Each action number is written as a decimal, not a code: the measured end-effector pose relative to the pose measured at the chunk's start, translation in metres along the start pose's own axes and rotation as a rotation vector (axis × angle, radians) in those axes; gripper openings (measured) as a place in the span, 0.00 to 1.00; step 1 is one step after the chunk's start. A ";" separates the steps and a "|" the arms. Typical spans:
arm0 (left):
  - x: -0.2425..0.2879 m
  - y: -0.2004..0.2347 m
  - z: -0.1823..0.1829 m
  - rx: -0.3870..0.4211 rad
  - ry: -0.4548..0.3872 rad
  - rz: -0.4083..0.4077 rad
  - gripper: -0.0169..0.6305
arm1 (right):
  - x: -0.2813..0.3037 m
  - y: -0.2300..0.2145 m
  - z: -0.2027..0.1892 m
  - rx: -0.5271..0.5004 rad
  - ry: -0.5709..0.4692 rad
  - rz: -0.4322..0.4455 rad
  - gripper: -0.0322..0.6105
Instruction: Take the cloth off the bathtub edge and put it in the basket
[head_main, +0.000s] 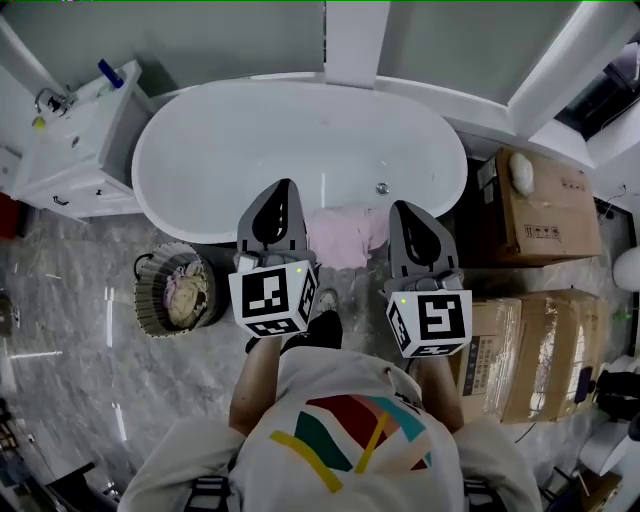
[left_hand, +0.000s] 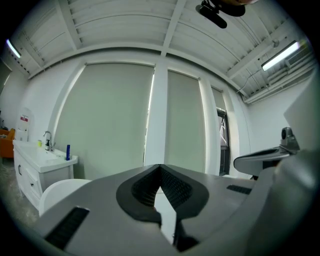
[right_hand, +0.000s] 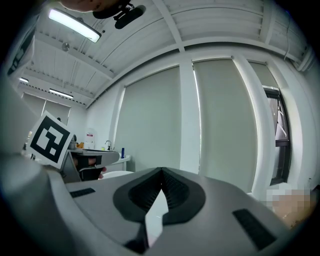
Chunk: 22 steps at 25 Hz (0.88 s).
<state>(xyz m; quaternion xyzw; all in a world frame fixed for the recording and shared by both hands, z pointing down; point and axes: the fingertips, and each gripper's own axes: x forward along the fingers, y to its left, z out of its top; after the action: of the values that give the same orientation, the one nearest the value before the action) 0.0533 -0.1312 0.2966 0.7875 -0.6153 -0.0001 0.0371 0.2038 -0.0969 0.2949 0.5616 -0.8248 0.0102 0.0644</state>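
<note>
1. Cloth: we find the pink cloth (head_main: 345, 236) draped over the near edge of the bathtub (head_main: 250, 140), a little right of the middle. It has not been lifted, and nothing touches it.
2. Left gripper (head_main: 284, 186): clenched with nothing in it. Its own view shows the two jaws pressed together with only the far wall and blinds beyond them. From above, it hangs over the tub rim just left of the cloth.
3. Right gripper (head_main: 406, 206): likewise clenched and empty, with jaw tips meeting in its own view. It hangs just right of the cloth, so the cloth lies between the two tools.
4. Basket (head_main: 143, 290): it stands on the floor at the left, close against the tub's near side. Some crumpled fabric is inside already — not the pink cloth.
5. Progress: in our judgement nothing is done yet. What is left — open a gripper, grasp the cloth, carry it left, and drop it in the basket.
</note>
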 end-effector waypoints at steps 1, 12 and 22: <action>0.012 0.005 0.003 -0.001 0.000 -0.001 0.05 | 0.012 -0.003 0.003 0.007 0.000 -0.003 0.07; 0.084 0.014 0.011 0.030 0.000 -0.035 0.05 | 0.086 -0.019 0.003 0.061 0.014 0.028 0.07; 0.111 -0.002 0.022 0.040 -0.025 0.005 0.05 | 0.109 -0.037 0.013 0.075 -0.025 0.086 0.07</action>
<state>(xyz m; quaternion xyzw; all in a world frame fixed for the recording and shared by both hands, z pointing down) 0.0808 -0.2395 0.2797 0.7864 -0.6176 0.0021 0.0137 0.1971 -0.2127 0.2932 0.5278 -0.8480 0.0368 0.0323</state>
